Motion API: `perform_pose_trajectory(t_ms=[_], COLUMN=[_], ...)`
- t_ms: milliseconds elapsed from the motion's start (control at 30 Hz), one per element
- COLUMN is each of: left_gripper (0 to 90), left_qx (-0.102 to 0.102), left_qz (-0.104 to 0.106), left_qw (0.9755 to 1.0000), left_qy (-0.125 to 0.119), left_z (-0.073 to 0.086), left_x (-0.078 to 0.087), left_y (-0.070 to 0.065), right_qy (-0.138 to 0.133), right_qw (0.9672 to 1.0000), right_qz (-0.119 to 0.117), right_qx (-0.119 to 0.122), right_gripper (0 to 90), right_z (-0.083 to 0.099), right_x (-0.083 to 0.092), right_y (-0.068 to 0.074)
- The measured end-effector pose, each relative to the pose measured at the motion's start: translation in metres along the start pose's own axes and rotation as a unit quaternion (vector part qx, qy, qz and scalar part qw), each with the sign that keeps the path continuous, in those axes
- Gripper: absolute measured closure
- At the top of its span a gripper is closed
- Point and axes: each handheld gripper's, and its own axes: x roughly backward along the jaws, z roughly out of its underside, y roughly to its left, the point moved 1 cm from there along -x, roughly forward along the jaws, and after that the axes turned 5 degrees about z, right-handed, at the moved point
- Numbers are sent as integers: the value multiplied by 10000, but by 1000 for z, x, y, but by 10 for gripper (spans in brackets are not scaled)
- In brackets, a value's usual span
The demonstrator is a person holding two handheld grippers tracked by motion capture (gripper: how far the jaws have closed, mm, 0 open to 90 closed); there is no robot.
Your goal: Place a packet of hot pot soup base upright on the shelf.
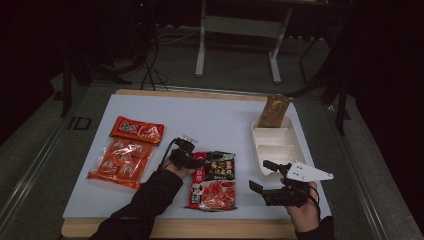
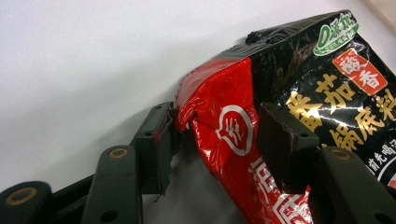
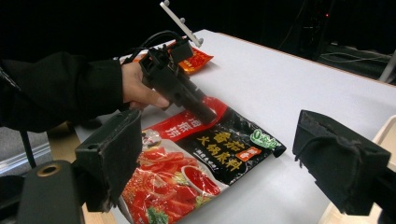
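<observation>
A red and black hot-pot soup base packet (image 1: 215, 180) lies flat near the front middle of the white board. My left gripper (image 1: 192, 161) points down at the packet's upper left edge. In the left gripper view its jaws stand apart astride the raised red edge of the packet (image 2: 224, 116); one pad (image 2: 159, 135) touches the packet's corner and the other rests on its face. The right gripper view shows the left gripper (image 3: 205, 114) tipped down onto the packet (image 3: 205, 158). My right gripper (image 1: 261, 175) hovers open to the right of the packet, with nothing between its fingers.
A white compartment tray (image 1: 280, 145) stands at the right, with a brown packet (image 1: 275, 111) propped in its far end. Two orange snack packets (image 1: 137, 130) (image 1: 120, 162) lie at the left. The board's wooden front edge (image 1: 200, 229) runs close below the hands.
</observation>
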Motion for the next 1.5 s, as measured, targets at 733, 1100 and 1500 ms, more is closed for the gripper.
perform_pose_trajectory(t_ms=[733,1100,1500], left_gripper=[873,873,872], left_qx=[-364,-827,-1290], left_qz=[477,591,952], left_qw=[9954,9877,9753], left_qy=[-747,-1189,-1518], left_z=[-10,-14,-12], left_x=[33,65,93], left_y=[-29,-59,-88], right_qy=[-15,60,106], right_qw=[10000,9997,9993], right_qz=[52,234,148], right_qx=[-8,50,-319], right_gripper=[154,130,101], right_z=[-2,-5,-6], right_x=[2,5,6], right_y=[-5,-5,-4])
